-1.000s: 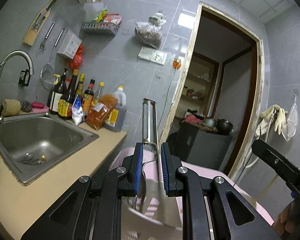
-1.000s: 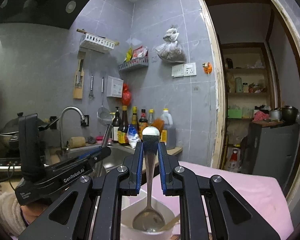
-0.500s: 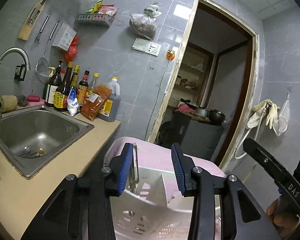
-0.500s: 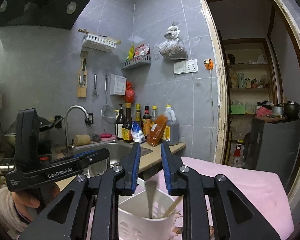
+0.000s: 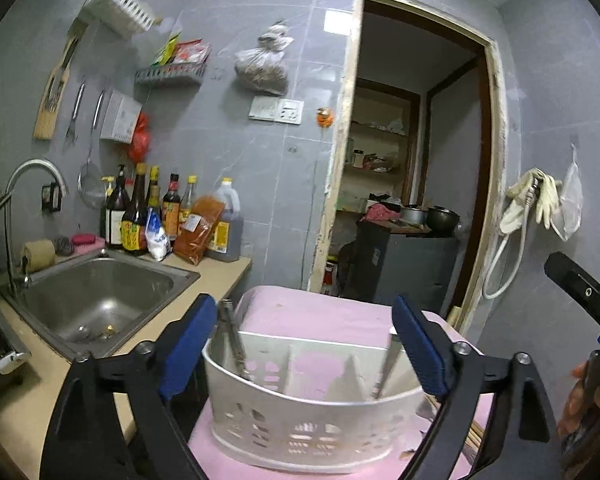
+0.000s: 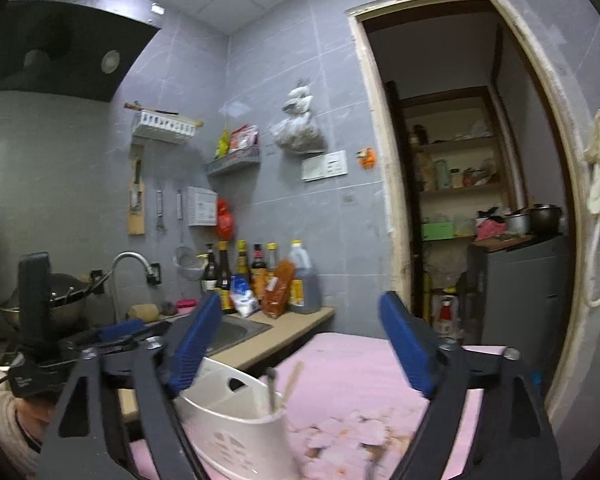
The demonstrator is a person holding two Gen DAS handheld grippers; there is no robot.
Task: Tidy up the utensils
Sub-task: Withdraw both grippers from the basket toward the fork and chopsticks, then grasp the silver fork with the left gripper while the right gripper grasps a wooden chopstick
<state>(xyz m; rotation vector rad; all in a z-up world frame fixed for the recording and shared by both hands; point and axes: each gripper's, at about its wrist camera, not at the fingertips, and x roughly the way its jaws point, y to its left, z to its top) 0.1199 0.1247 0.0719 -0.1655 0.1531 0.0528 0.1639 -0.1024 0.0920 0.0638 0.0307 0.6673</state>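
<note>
The utensil caddy [image 5: 300,420] is set on the cloth-covered table [image 5: 320,316] near its left edge, with a metal utensil [image 5: 232,340] leaned in its left compartment and another utensil [image 5: 386,368] stood in its right compartment beside wooden chopsticks [image 6: 290,384]. To the left of the table the counter [image 5: 220,272] is placed along the wall, the sink [image 5: 96,300] being sunk into it with the faucet [image 5: 24,200] at its far left corner. Bottles [image 5: 172,216] are lined up at the back edge of the counter, behind the sink, and the doorway [image 5: 412,152] is found behind the table.
</note>
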